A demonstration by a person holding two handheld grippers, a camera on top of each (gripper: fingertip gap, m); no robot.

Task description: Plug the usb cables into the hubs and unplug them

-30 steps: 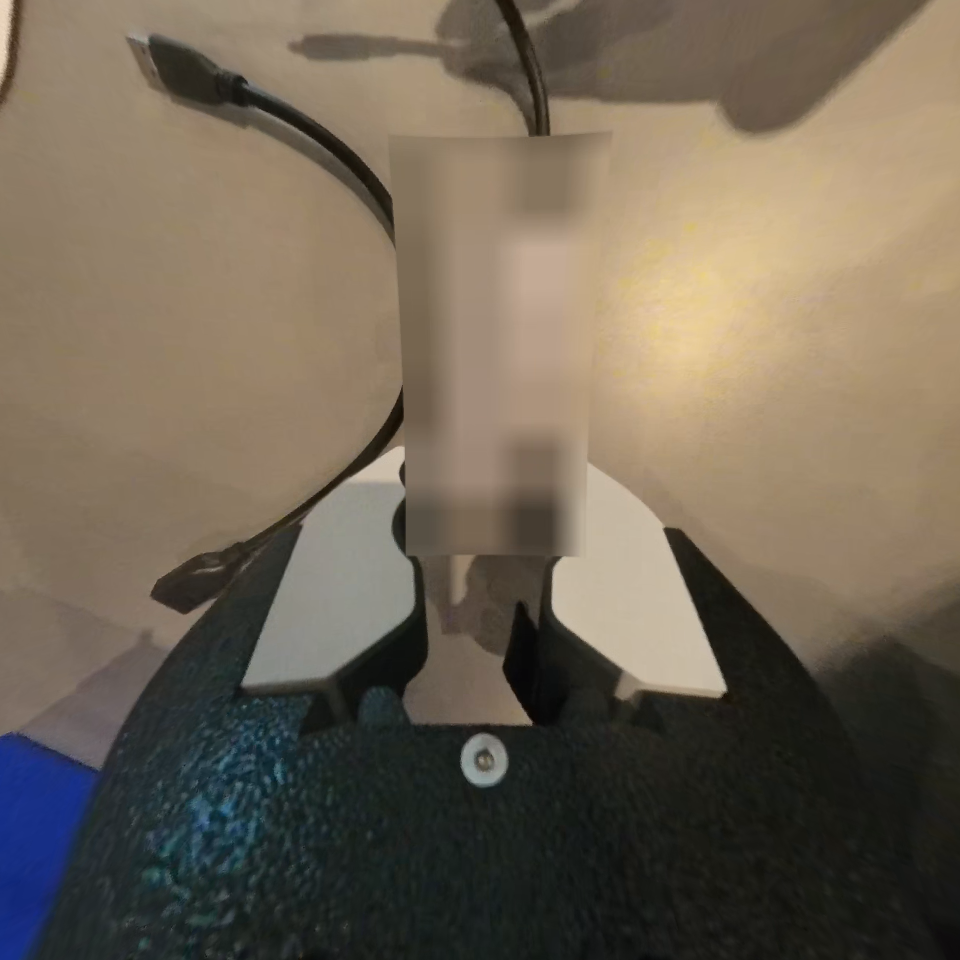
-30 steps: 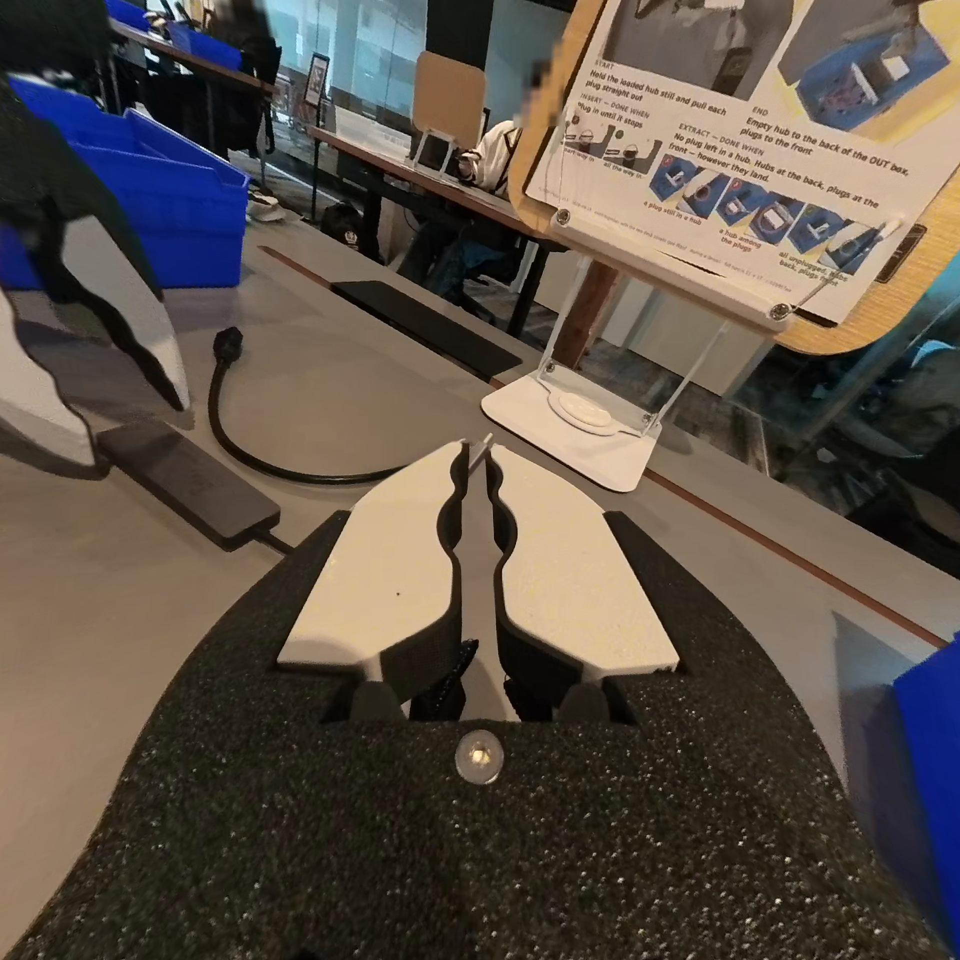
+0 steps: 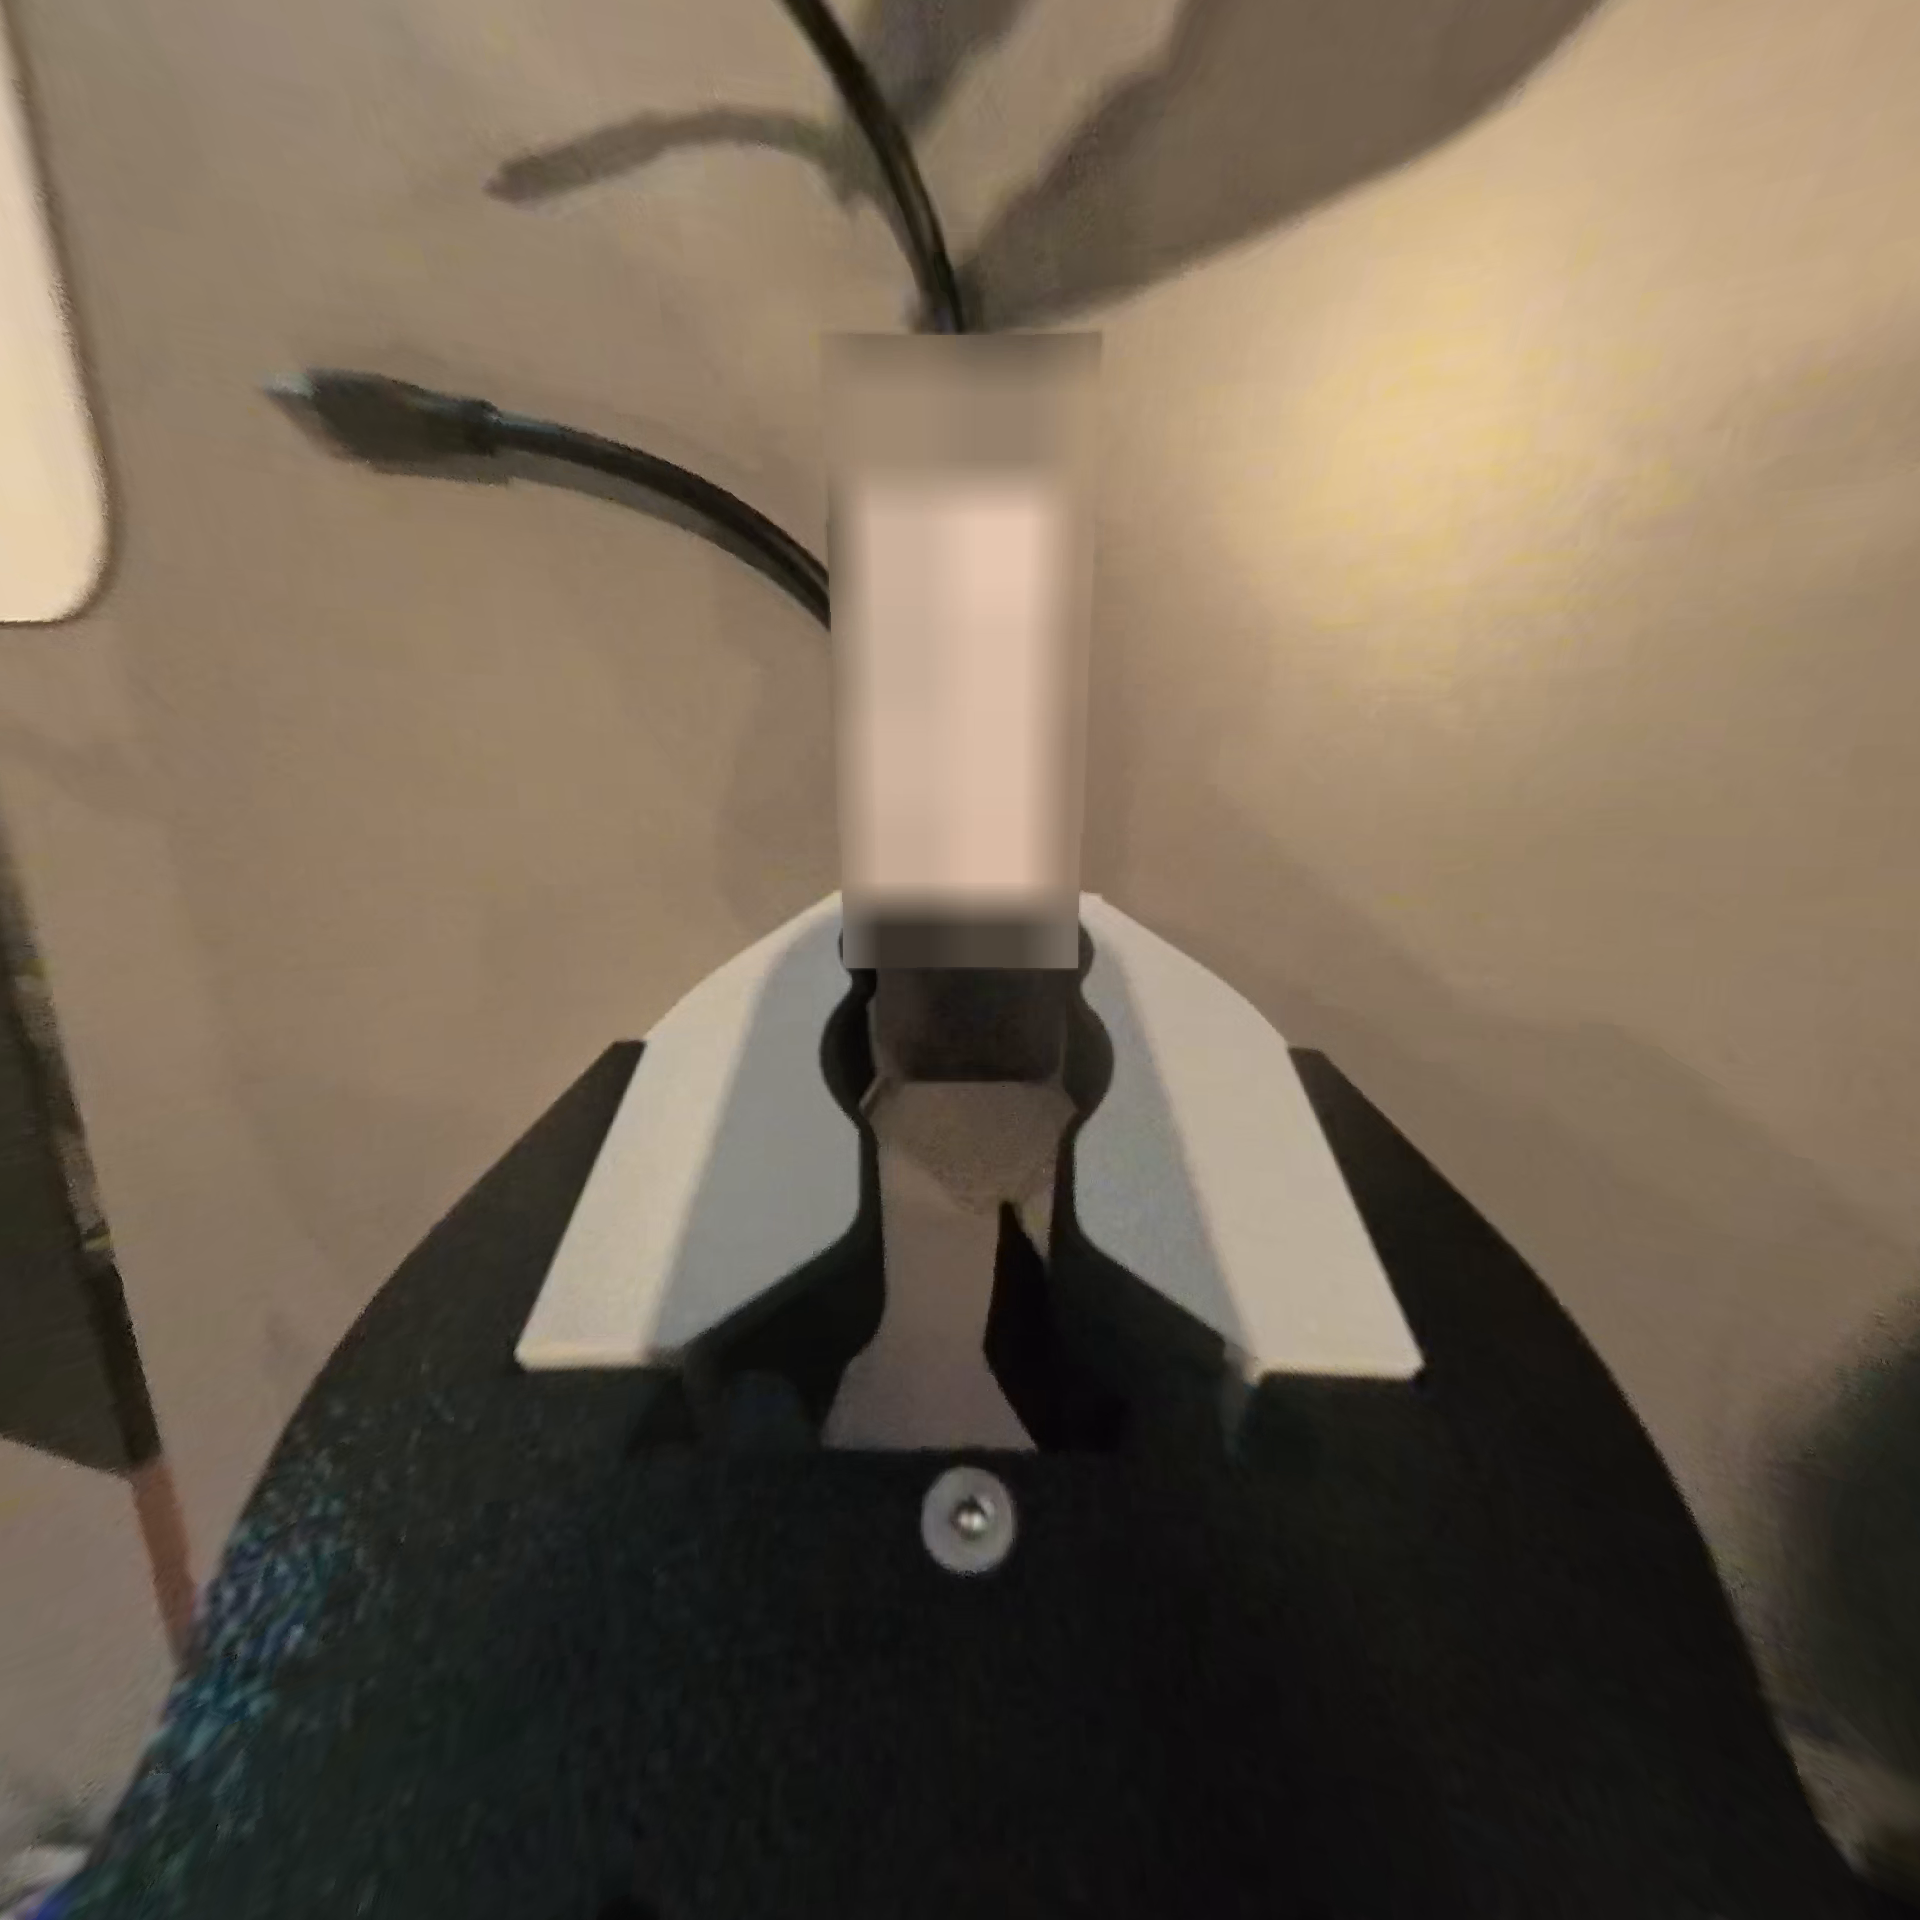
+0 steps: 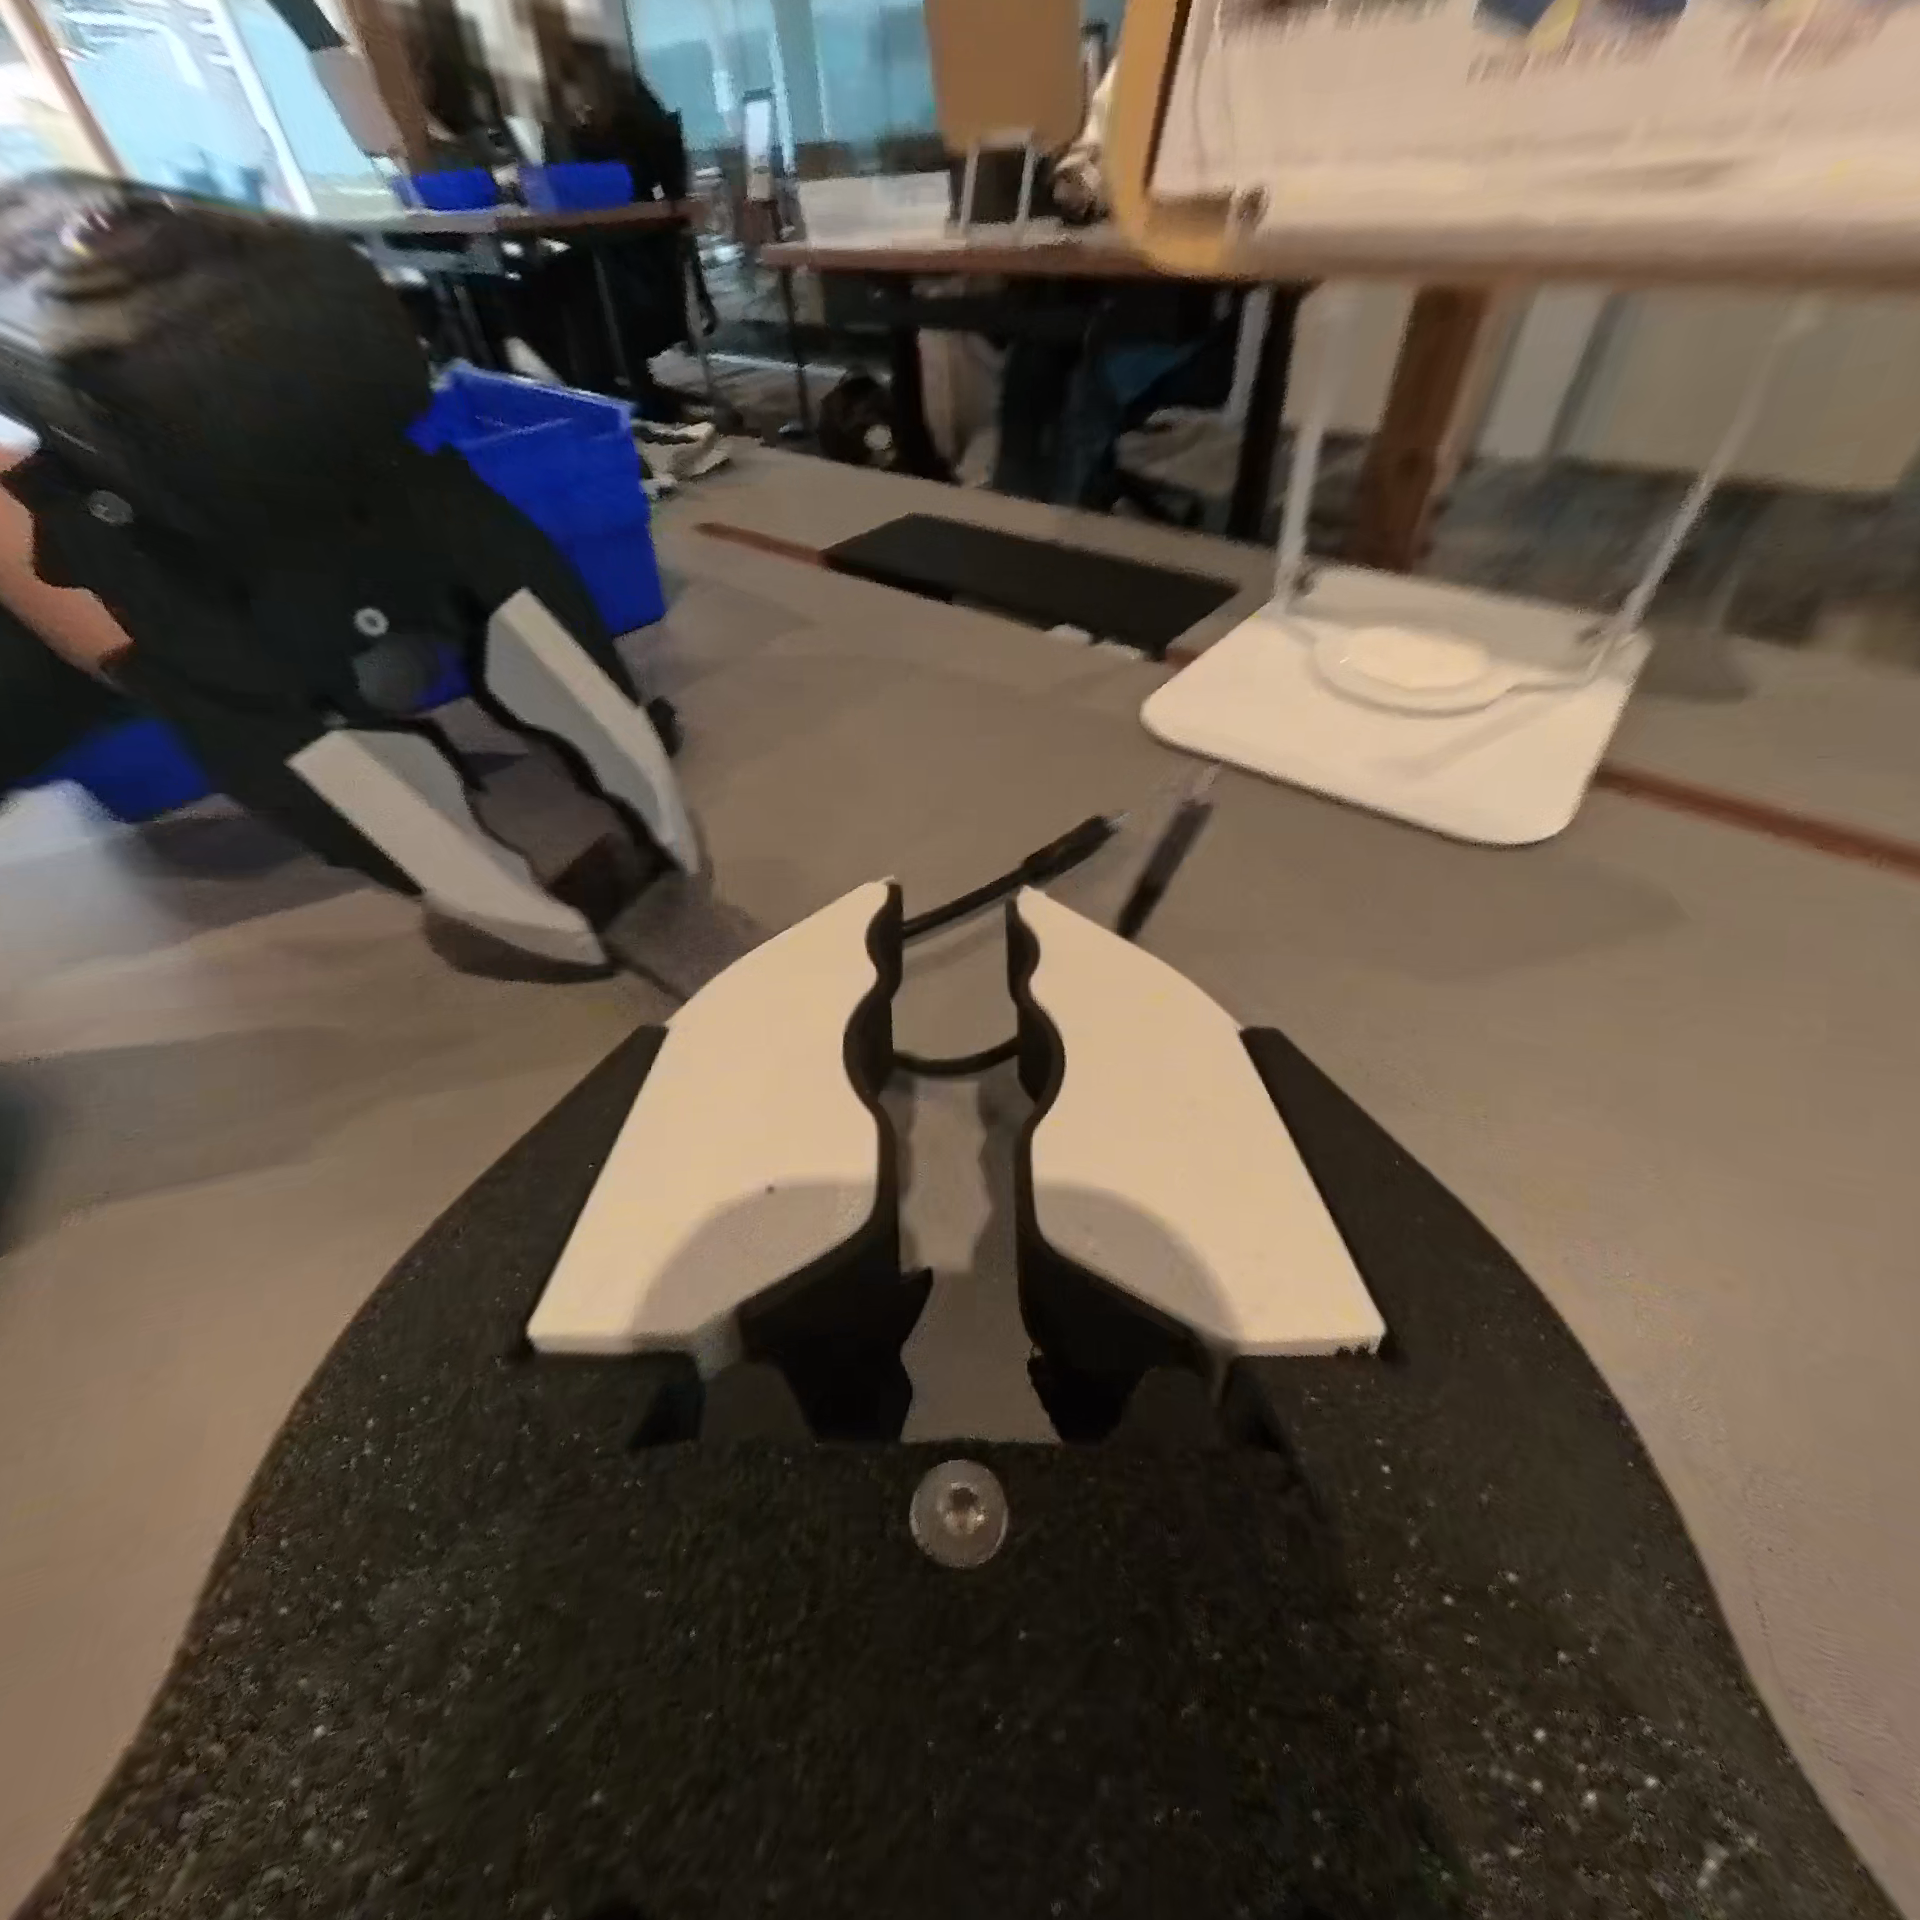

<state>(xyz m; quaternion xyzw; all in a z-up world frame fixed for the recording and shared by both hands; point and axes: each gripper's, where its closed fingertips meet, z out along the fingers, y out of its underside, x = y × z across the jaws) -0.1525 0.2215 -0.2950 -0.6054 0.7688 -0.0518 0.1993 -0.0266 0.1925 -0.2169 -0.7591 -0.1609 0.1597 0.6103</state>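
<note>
In the left wrist view the left gripper [image 3: 961, 966] is clamping the hub [image 3: 961, 1023] endwise — its long axis running straight ahead, a loose plug [image 3: 390, 421] lying ahead-left. In the right wrist view the right gripper [image 4: 951, 920] is hanging slightly parted, empty — the cable [image 4: 997, 883] lying just beyond its tips, nearer this arm.

Open tabletop [image 4: 1455, 1091] rightward; white stand base [image 4: 1392, 717] ahead; blue bin [image 4: 561, 488] left.
</note>
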